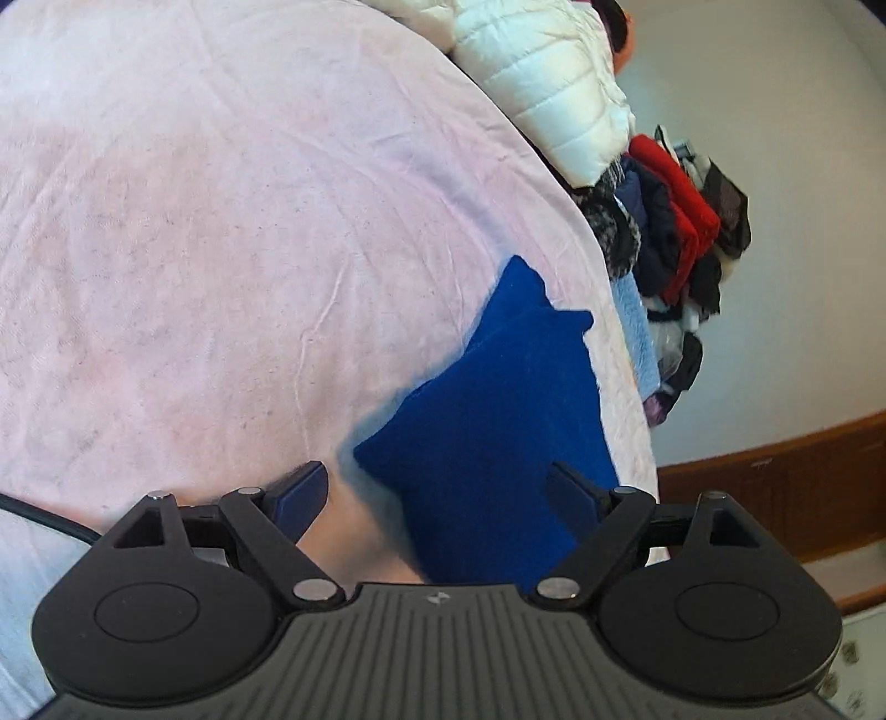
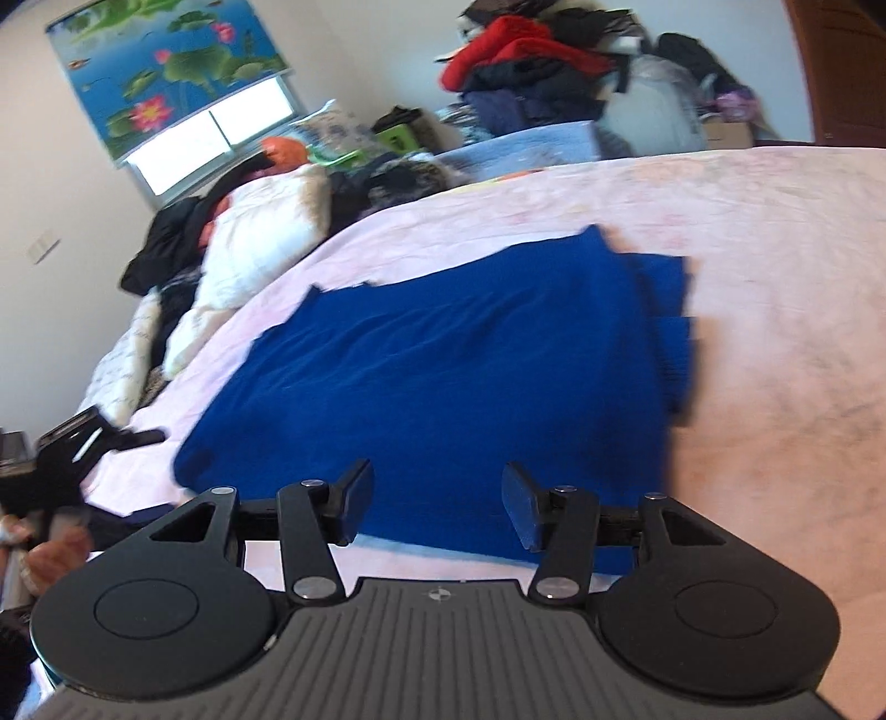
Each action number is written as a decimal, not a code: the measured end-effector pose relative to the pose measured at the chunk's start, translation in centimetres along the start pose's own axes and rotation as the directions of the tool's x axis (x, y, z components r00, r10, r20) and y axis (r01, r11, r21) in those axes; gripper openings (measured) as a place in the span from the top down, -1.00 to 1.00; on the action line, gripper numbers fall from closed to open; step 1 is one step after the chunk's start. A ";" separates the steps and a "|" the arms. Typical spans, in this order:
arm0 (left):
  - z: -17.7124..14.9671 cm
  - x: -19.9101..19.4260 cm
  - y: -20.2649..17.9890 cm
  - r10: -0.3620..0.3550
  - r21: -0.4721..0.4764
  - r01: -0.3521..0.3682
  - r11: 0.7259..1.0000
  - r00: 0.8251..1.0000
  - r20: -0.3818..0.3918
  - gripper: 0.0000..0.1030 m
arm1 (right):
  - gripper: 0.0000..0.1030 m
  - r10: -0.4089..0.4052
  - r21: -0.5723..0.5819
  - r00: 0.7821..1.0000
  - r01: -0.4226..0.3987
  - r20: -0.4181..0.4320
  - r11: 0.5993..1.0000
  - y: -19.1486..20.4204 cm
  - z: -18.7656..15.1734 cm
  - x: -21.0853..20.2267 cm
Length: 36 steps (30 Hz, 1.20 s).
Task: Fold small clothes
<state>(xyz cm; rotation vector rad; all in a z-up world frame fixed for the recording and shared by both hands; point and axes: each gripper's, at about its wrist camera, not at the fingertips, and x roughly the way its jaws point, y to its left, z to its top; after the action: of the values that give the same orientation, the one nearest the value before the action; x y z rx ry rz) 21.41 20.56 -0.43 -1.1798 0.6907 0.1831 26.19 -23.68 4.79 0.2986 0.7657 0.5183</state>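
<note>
Left wrist view: left hand-held gripper (image 1: 437, 487) is released over the blue cloth (image 1: 487, 421) near the bed (image 1: 194, 249) edge; right hand-held gripper (image 2: 437, 498) hovers released too, empty.

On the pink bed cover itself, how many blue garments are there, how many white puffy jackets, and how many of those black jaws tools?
Blue garment: 1
White puffy jacket: 1
Jaws tools: 2, the left gripper and the right gripper
Total: 4

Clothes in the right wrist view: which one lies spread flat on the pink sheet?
The blue garment, directly ahead of the right tool. The red garment sits bunched on the pile behind the bed.
</note>
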 end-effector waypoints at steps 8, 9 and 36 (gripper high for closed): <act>0.0 2.4 -1.7 0.076 0.074 -0.076 0.994 0.997 0.004 0.33 | -0.12 0.092 -0.019 0.992 -0.094 -0.082 0.995 4.3 0.5 2.7; -0.1 2.5 -1.7 0.088 0.095 -0.088 0.992 0.996 0.011 0.41 | -0.12 0.103 -0.019 0.991 -0.105 -0.089 0.994 4.8 0.7 3.0; -9.9 2.5 -8.1 0.040 0.685 -0.159 0.711 0.982 0.187 0.80 | -0.39 -0.114 -0.342 0.836 -0.092 -0.536 0.935 22.3 10.4 26.7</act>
<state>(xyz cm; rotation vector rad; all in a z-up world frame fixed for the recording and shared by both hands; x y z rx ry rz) 23.28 7.95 2.47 -0.3831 0.5994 0.0877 42.36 8.80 6.20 -0.2129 1.2118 0.7338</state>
